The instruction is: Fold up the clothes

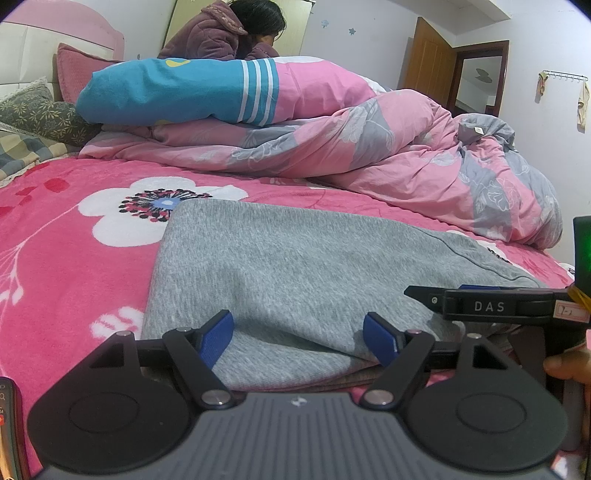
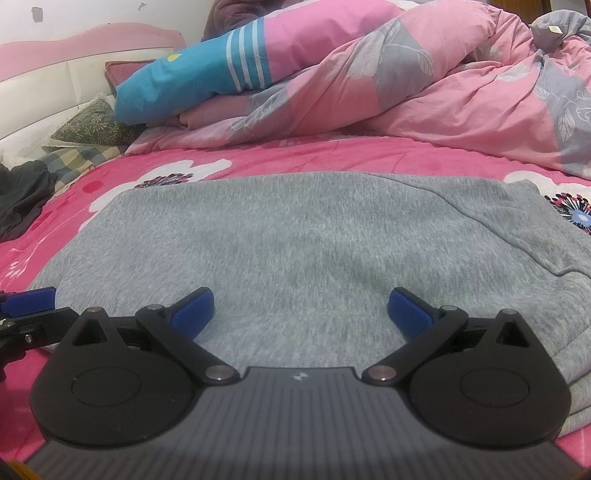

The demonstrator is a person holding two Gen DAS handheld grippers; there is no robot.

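Observation:
A grey knit garment [image 1: 295, 273] lies folded flat on the pink flowered bedspread [image 1: 74, 236]. My left gripper [image 1: 299, 338] is open over the garment's near edge, where layered edges show, blue pads apart and nothing pinched. The right gripper's black body marked DAS [image 1: 491, 306] reaches in from the right over the same garment. In the right wrist view the grey garment [image 2: 295, 236] fills the middle. My right gripper [image 2: 301, 314] stands wide open above its near part. The left gripper's blue fingertip [image 2: 31, 301] shows at the left edge.
A rumpled pink and grey duvet [image 1: 424, 155] and a blue and pink pillow [image 1: 177, 92] pile up behind the garment. A person in a purple jacket [image 1: 221, 33] bends over beyond them. Dark clothing [image 2: 20, 199] lies at the bed's left. A remote [image 1: 7, 424] sits near left.

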